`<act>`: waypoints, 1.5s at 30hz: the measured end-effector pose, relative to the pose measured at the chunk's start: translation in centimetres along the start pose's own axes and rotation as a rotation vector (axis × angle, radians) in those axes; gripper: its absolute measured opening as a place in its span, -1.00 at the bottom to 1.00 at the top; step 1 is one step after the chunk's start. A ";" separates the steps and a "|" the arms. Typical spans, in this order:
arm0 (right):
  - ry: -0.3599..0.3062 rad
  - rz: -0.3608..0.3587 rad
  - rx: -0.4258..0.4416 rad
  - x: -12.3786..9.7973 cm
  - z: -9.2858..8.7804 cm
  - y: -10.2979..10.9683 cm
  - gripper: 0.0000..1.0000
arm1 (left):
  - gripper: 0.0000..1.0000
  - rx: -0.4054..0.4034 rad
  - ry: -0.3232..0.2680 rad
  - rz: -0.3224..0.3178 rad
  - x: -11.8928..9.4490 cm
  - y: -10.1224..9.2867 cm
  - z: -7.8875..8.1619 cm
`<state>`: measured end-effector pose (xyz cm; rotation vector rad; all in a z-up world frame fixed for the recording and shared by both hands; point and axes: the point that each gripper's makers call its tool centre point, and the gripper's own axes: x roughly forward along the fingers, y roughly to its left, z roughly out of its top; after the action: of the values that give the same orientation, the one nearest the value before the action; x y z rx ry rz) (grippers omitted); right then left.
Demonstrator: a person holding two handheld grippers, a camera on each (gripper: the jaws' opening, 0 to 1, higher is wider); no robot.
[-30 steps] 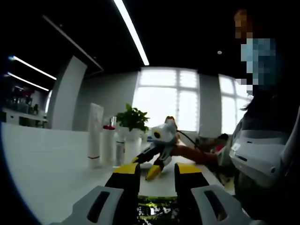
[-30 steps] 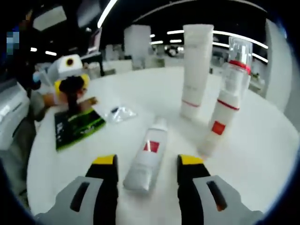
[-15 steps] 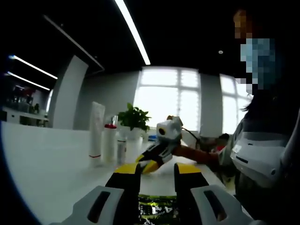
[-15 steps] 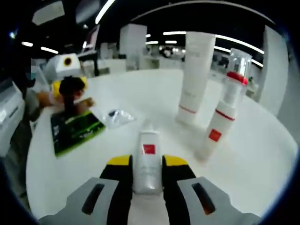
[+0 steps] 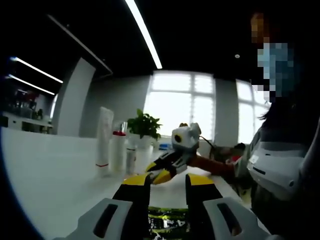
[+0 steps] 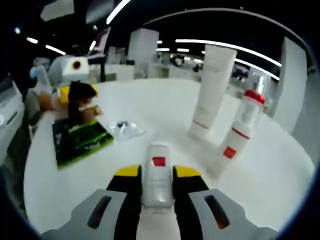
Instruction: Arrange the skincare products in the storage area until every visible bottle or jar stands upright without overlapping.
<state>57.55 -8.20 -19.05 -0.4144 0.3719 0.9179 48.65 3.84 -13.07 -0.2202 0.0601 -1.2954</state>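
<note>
Between the right claw's jaws: small white tube, lying along them, cap end pointing away.

The right claw [image 6: 154, 176] is pinching the small tube [image 6: 158, 172] by its sides, and the tube's long axis runs straight out ahead in line with the jaws, red label facing up, so I'd say it needs tipping up onto an end before it goes down on the bench [image 6: 280, 165]. The standing stuff is ahead and to the right: tall white tube [image 6: 210, 92] further back, red-capped pump bottle [image 6: 239, 132] nearer, both upright and apart from each other. The open spot looks like the patch just left of them. The left claw [image 5: 160, 182] is well off to the side, jaws parted a bit with nothing between them, hovering over a green packet [image 6: 80, 141], so the right one's obviously nearer.
</note>
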 end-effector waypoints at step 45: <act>0.846 0.107 0.121 2.9 -1.1 1.4 -0.59 | -0.43 0.029 -0.002 -0.027 0.0 -1.1 0.2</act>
<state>57.81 -6.02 -21.67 -0.6673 1.2248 0.7813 47.62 3.63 -12.67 -0.1983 0.0371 -1.3222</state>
